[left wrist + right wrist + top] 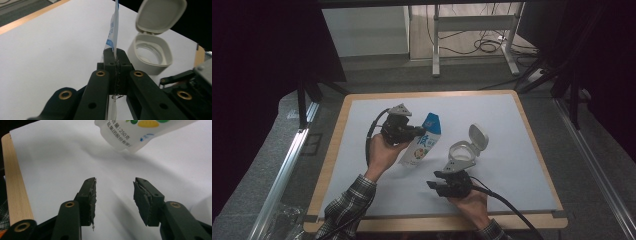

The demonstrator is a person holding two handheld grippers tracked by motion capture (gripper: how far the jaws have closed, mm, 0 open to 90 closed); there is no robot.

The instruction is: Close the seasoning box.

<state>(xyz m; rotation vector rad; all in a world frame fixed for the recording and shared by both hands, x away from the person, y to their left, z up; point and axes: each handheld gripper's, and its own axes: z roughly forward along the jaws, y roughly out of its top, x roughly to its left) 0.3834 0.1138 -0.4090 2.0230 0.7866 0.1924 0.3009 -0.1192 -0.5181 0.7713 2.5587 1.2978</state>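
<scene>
The left gripper (pixel 414 131), sitting left of centre in the high view, is clamping a white and blue pouch (pixel 421 145) by its flat edge. In the left gripper view the jaws are pressing tight together at the centre of the frame with the thin edge of the pouch (pixel 114 30) rising between them toward the top edge. The pouch is hanging tilted over the white mat (pixel 512 150), its blue top toward the upper part of the frame and its printed lower end toward the person's left hand (pixel 382 150). Just right of the pouch, a white container (pixel 462 152) is standing on the mat with its hinged lid (pixel 478 136) tipped open; in the left gripper view it is appearing at upper right (pixel 150 53), near the pouch but apart from it. Lower right of centre in the high view, the right gripper (pixel 439 180) is hovering over the mat, just below the container. In the right gripper view its jaws are standing wide apart, holding nothing, with the printed end of the pouch (pixel 140 132) showing at the top of the frame.
</scene>
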